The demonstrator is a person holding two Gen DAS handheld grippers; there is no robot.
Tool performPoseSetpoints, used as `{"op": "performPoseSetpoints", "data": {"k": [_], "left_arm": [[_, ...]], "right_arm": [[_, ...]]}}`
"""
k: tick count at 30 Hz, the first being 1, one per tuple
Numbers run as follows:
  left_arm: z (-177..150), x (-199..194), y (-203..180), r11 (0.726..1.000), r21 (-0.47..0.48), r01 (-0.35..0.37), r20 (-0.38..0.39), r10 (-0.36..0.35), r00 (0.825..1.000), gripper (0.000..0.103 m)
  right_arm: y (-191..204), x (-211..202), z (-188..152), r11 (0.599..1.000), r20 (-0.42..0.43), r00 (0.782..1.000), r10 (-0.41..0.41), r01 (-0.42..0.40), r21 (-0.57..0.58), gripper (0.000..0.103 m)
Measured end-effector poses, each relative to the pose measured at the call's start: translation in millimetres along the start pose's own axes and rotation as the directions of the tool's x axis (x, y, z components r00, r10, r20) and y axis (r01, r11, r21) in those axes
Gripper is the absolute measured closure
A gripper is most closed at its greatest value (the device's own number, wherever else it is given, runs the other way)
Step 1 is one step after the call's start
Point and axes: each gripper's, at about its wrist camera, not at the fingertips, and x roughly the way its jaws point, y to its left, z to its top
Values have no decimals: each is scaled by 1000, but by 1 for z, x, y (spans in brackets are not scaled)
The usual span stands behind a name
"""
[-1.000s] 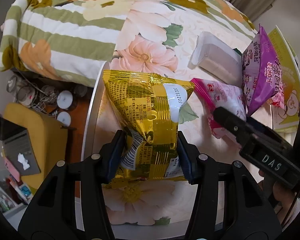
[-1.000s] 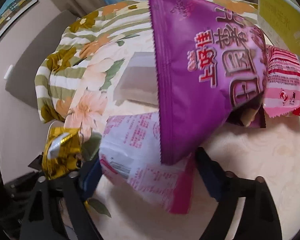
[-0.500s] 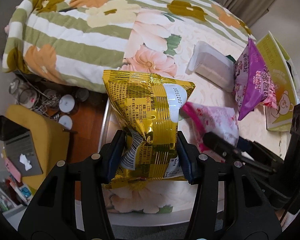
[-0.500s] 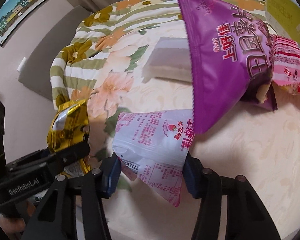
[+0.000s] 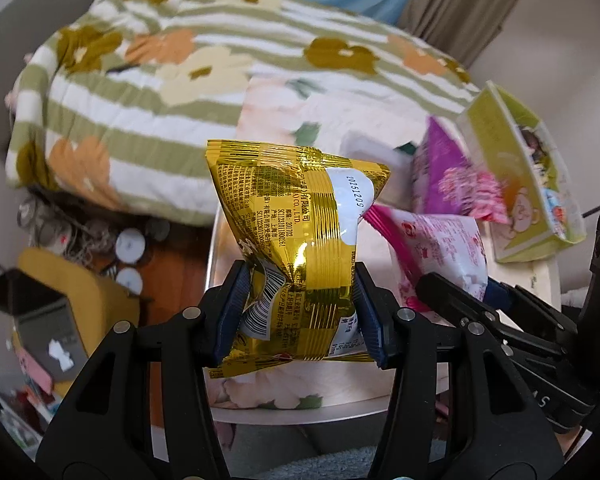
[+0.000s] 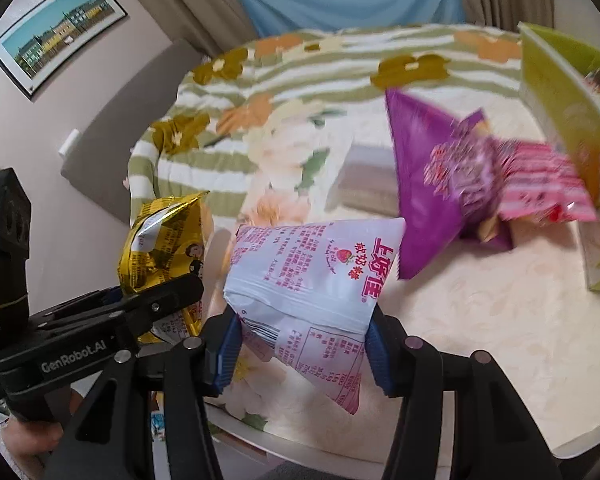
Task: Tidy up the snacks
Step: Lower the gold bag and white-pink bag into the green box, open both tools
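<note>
Clamped on the lower half of the gold snack bag (image 5: 296, 248), the left gripper (image 5: 298, 312), jaws pressing its crinkled sides, long axis running up and away from the jaws, top seal free; clamped likewise on the white-and-pink snack bag (image 6: 312, 284), the right gripper (image 6: 300, 350), jaws pinching its lower corner, printed face toward the camera; both bags clear of the surface (image 6: 500, 320), side by side, gold bag to the left. Ahead and to the right, standing open on the far side of the surface, the yellow-green box (image 6: 568, 136); leaning against it, the purple snack bag (image 6: 432, 184) and a pink striped packet (image 6: 540, 188), both blurred. Probably the destination, that box, though not certain; nearer to it the right gripper, so likely first to deliver, with the purple bag between jaws and box front. Behind, only the floral bedspread (image 5: 148, 80).
</note>
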Motion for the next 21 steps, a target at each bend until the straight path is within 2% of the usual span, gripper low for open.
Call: {"op": "performPoseSetpoints", "data": {"k": [5, 11, 16, 21], "left_arm": [[18, -14, -31, 996, 83, 34, 41, -37, 998, 55], [36, -19, -82, 985, 147, 89, 58, -99, 993, 55], [57, -15, -141, 974, 197, 114, 81, -132, 988, 55], [77, 2, -203, 967, 197, 161, 75, -178, 981, 55]], "right_arm": [[-6, -37, -1, 999, 64, 998, -17, 15, 40, 53], [-38, -91, 8, 993, 148, 986, -76, 62, 101, 53], [-85, -139, 21, 982, 223, 964, -143, 111, 152, 53], [-136, -174, 38, 978, 258, 949, -181, 145, 153, 53]]}}
